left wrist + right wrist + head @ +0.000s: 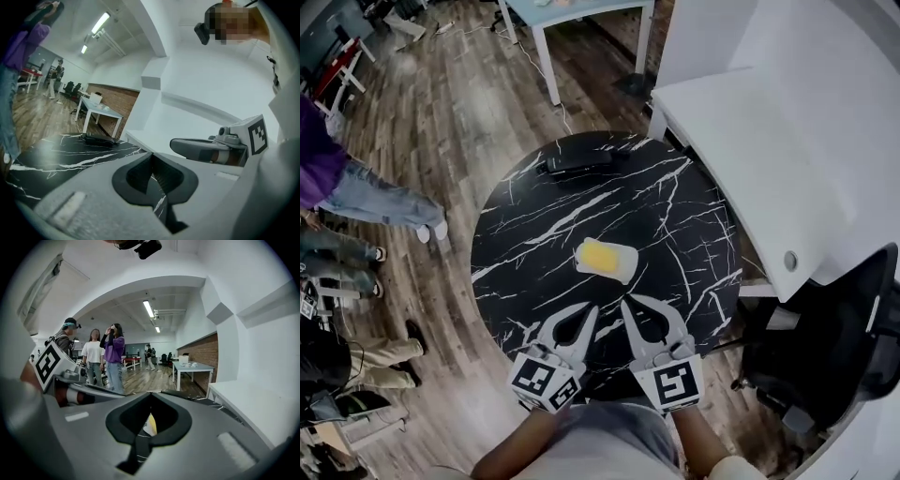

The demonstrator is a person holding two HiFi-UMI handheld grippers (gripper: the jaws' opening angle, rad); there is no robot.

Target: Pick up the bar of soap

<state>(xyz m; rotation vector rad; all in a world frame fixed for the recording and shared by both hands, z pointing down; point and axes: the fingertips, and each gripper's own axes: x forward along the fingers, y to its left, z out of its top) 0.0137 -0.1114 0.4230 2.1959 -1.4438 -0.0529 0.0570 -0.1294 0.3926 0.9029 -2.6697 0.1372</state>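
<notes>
The bar of soap [606, 259], yellow in a clear wrapper, lies near the middle of the round black marble table [525, 234]. Both grippers hover over the table's near edge, short of the soap. My left gripper [592, 310] has its fingertips touching, shut on nothing; in its own view the jaws [151, 158] meet over the marble. My right gripper [625, 305] is also shut and empty. A sliver of the soap [150, 424] shows through the gap behind its closed tips [150, 397]. Each gripper sees the other beside it: right gripper [206, 150], left gripper [75, 390].
A flat black device [577, 160] lies at the table's far edge. A white desk [769, 141] stands close on the right, with a black office chair [834, 356] near it. People stand on the wooden floor at left [366, 197]. Another white table [581, 14] is farther off.
</notes>
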